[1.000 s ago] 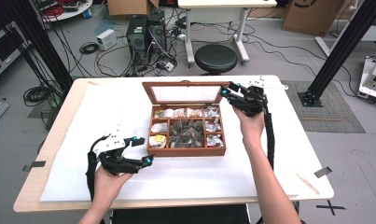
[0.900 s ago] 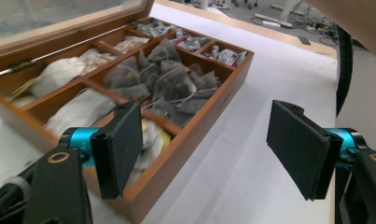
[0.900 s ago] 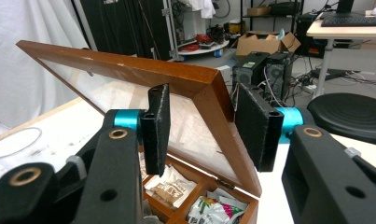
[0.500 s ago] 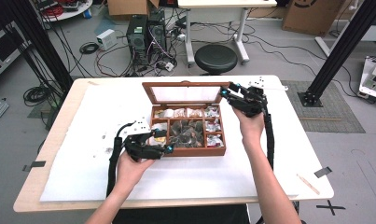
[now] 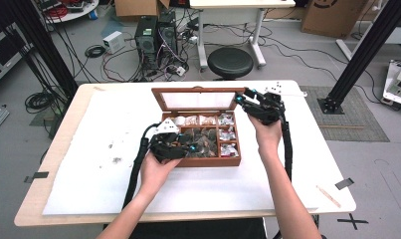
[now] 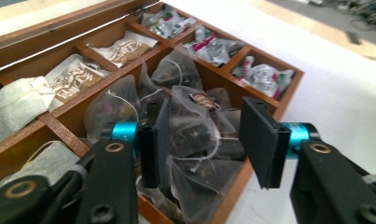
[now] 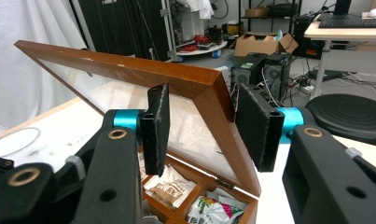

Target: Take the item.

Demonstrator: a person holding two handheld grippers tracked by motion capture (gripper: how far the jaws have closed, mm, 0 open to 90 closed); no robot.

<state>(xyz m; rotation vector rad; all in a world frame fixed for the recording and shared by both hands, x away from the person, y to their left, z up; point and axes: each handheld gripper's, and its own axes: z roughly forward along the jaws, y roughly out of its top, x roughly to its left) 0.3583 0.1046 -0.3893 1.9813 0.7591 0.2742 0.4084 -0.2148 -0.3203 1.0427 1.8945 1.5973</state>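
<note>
Several mesh tea bags [image 6: 195,126] fill the wooden box's [image 5: 208,161] near middle compartment. The left gripper [image 6: 202,135], jaws just closing, half open, straddles one without pressing. The right gripper [image 7: 202,123] brackets the raised lid's [image 7: 195,84] frame; contact unclear. Box sits mid-worktop [image 5: 88,129].

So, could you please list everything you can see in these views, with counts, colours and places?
Box: one, brown wood, mid-table, compartments full.
Lid: one, glass-paned, raised at the back.
Mesh tea bags: several, dark, big middle compartment.
Paper sachets: a few, white and brown.
Foil packets: several, green and white.
Cloth: one, white, over the table.
Stool: one, black, behind the table.
Left gripper: black, jaws just closing around a mesh bag.
Right gripper: black, astride the lid's edge.
</note>
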